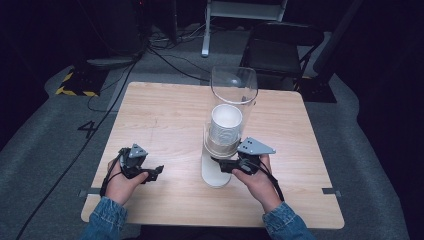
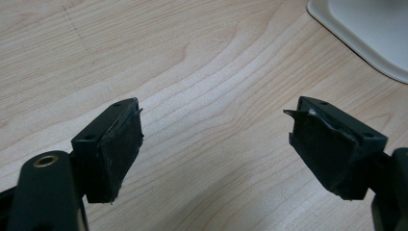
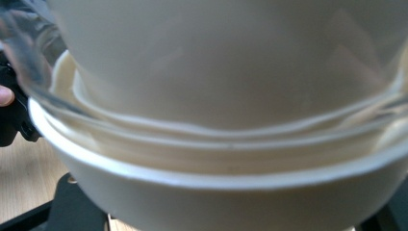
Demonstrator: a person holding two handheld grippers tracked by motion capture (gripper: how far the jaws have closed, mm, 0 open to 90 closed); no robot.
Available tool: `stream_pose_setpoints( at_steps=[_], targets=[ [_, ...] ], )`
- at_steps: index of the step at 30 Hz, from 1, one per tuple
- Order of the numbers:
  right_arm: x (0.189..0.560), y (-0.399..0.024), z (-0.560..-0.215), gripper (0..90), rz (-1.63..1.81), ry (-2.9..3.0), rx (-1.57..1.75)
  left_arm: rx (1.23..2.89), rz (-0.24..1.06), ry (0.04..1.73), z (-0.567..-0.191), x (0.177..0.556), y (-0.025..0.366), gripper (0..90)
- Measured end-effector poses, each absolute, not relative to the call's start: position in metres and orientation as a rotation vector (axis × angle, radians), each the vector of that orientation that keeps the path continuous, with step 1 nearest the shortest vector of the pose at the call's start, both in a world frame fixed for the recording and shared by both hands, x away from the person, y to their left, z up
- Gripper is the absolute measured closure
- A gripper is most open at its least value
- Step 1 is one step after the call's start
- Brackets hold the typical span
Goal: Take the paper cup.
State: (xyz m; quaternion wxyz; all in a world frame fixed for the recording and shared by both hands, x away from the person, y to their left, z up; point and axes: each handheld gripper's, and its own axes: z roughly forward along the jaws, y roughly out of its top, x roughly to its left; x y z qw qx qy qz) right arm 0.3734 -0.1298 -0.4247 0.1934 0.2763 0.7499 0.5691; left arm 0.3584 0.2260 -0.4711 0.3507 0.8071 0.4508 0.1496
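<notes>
High view: a cup dispenser (image 1: pixel 226 131) stands upright near the middle of the counter (image 1: pixel 165 115), a clear tube holding a stack of white paper cups (image 1: pixel 225 125) over a white base. My right hand-held gripper (image 1: pixel 231 165) is hard against the dispenser's lower end, coming in from the right and a little toward me; the left hand-held gripper (image 1: pixel 152 172) rests well apart to the left, pointing toward the base. The dispenser's long axis runs vertical, so the right hand is plainly the nearer one for any pull from the bottom. Left gripper view: the jaws are spread wide over bare wood, nothing between them, with a corner of the white base (image 2: pixel 370 33) up and to the right. Right gripper view: the bottom cup's rim (image 3: pixel 216 173) and the tube wall sit very close, directly ahead and above; I cannot tell whether this gripper is spread or pinching the cup.
</notes>
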Motion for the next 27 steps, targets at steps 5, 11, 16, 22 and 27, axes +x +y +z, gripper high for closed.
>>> stream_pose_setpoints(
  at_steps=[5,11,16,22,27],
  targets=[
    [0.372,-0.1296,-0.4251,30.9,1.592,2.098,0.776,2.088,0.38,1.172,-0.4717,0.3582,0.2253,18.6],
    [0.3718,-0.1304,-0.4257,31.1,1.599,2.104,0.792,2.091,0.376,1.17,-0.4723,0.3579,0.2247,18.7],
    [0.3714,-0.1311,-0.4263,31.1,1.604,2.107,0.799,2.101,0.376,1.163,-0.4722,0.3579,0.2243,18.6],
    [0.3704,-0.1311,-0.4274,31.2,1.615,2.109,0.81,2.1,0.375,1.164,-0.4722,0.3577,0.2242,18.6],
    [0.3693,-0.1311,-0.428,31.2,1.615,2.109,0.818,2.101,0.371,1.161,-0.4722,0.3576,0.224,18.6]
  ],
)
